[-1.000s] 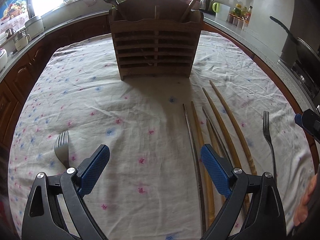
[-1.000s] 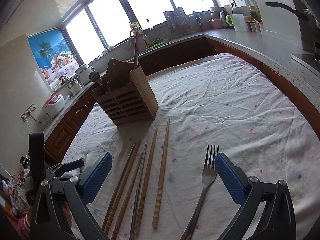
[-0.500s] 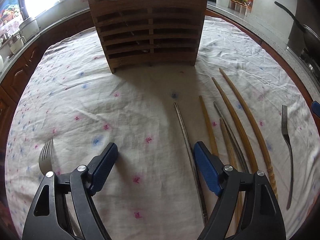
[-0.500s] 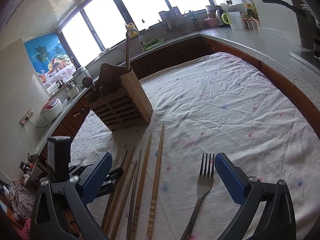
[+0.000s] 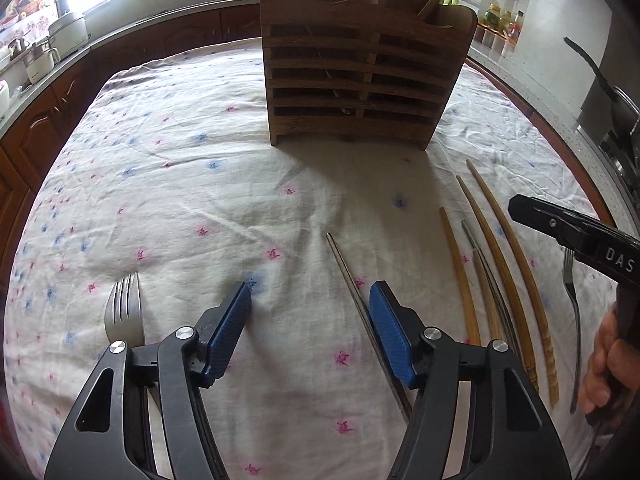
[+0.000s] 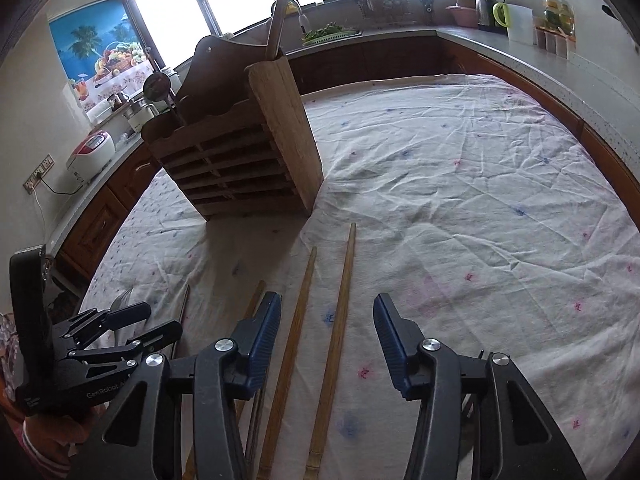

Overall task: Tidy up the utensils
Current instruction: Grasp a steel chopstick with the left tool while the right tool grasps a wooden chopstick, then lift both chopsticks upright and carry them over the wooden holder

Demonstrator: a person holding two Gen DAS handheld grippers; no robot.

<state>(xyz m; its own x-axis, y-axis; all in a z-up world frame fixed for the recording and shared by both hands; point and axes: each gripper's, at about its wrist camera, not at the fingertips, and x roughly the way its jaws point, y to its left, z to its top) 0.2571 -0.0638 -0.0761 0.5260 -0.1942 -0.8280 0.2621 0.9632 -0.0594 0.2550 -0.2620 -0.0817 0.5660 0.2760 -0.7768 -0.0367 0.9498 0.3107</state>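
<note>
our left gripper [image 5: 310, 300] gapes wide and empty, one metal chopstick [image 5: 360, 312] by its right jaw, one fork [image 5: 124, 316] outside its left. our right gripper [image 6: 327, 320] is wide too, two wooden chopsticks [image 6: 316, 352] between its jaws.

A: The left wrist view sits low over the bench [image 5: 168, 184], facing the wooden rack [image 5: 360, 76] head-on at upper centre.

B: The right wrist view looks past the chopsticks [image 6: 340, 320], with the same rack [image 6: 240, 152] at upper left, seen from its corner. Both share rack, chopsticks [image 5: 504, 256] and cloth.
</note>
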